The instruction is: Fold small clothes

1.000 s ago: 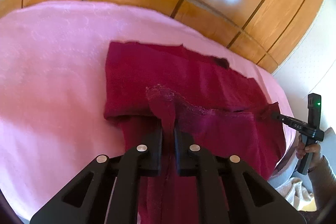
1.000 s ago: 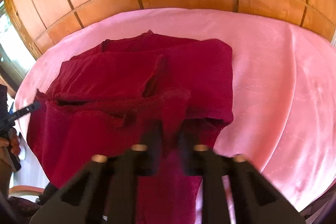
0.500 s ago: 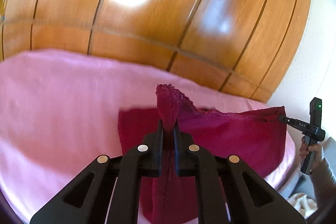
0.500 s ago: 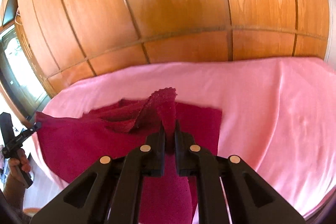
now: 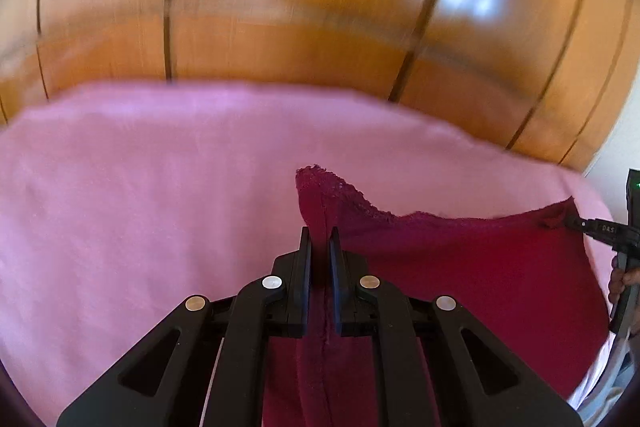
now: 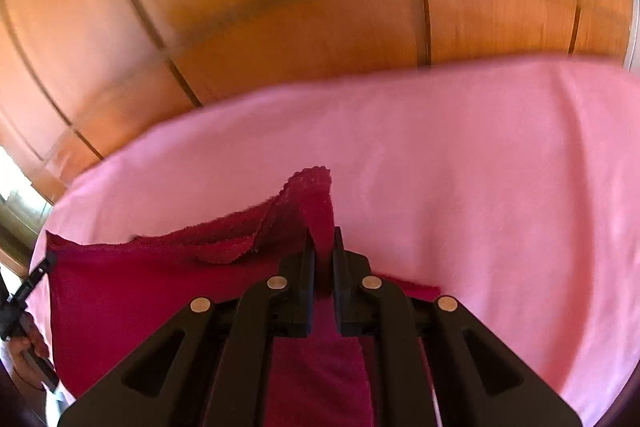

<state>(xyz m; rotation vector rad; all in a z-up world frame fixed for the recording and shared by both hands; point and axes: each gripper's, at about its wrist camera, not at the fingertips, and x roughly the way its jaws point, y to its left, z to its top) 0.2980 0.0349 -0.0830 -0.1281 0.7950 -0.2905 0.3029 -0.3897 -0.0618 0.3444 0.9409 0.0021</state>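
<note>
- The left gripper (image 5: 319, 239) pinches one top corner of the dark red cloth (image 5: 480, 279) tight.
- The right gripper (image 6: 321, 239) pinches the other top corner, with its fingers squeezed on it.
- The cloth hangs stretched between them, above the pink sheet (image 5: 140, 207).
- A shiny wooden wall (image 6: 300, 7) stands behind.

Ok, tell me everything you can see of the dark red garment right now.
The dark red garment is a soft, knit-looking cloth with a scalloped, lacy edge along its top. It is lifted and stretched between the two grippers: the left gripper is shut on one corner and the right gripper on the other, each corner sticking up past the fingers. The top edge sags between them, with a loose fold near the right grip. The rest hangs down in front of the pink sheet.
</note>
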